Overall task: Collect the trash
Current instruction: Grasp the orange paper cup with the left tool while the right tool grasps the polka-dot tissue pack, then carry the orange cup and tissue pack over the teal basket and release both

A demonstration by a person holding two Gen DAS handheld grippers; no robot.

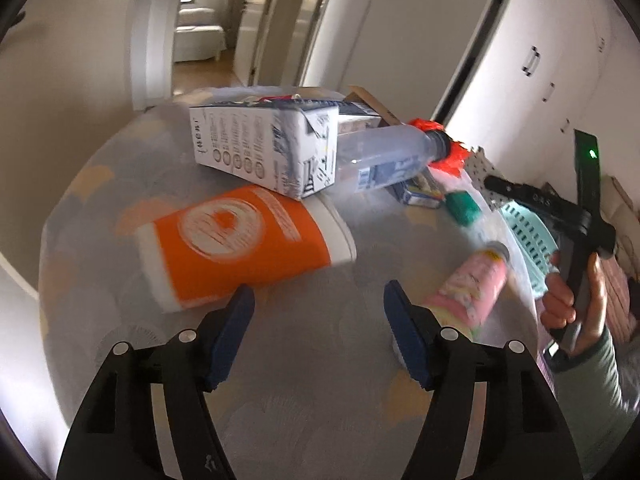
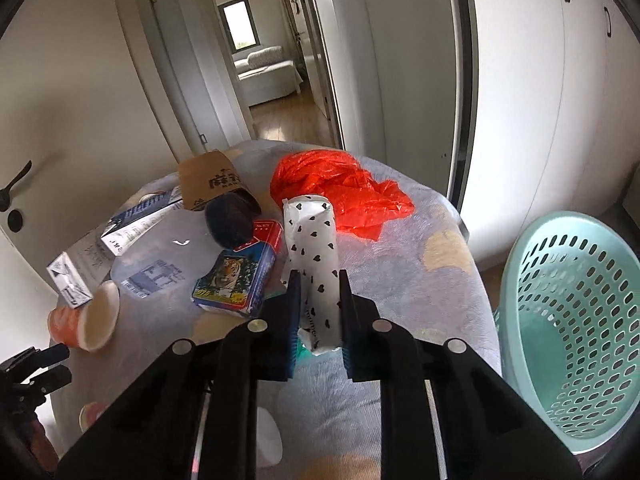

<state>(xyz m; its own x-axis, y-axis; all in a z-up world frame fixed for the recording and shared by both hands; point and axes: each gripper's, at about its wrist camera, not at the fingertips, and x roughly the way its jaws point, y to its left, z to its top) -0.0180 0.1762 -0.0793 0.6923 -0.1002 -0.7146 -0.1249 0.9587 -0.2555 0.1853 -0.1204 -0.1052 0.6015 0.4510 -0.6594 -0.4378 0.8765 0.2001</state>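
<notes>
On the bench point(image 2: 400, 280), the carton point(image 1: 264, 148) rests on the cup point(image 1: 240, 248), with the bottle point(image 1: 384, 152) to its right. The basket point(image 2: 576, 320) stands right of the bench, beside it.

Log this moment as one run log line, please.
left tongs: open, empty, near orange cup | right tongs: shut on heart-print packet | basket: beside table

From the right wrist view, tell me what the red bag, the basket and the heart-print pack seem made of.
Red bag: thin plastic film, glossy, crumpled, translucent at the edges.
Basket: rigid moulded plastic, matt mint green, regular punched slots.
Heart-print pack: probably soft plastic wrap over tissues; it creases and shines slightly.
</notes>
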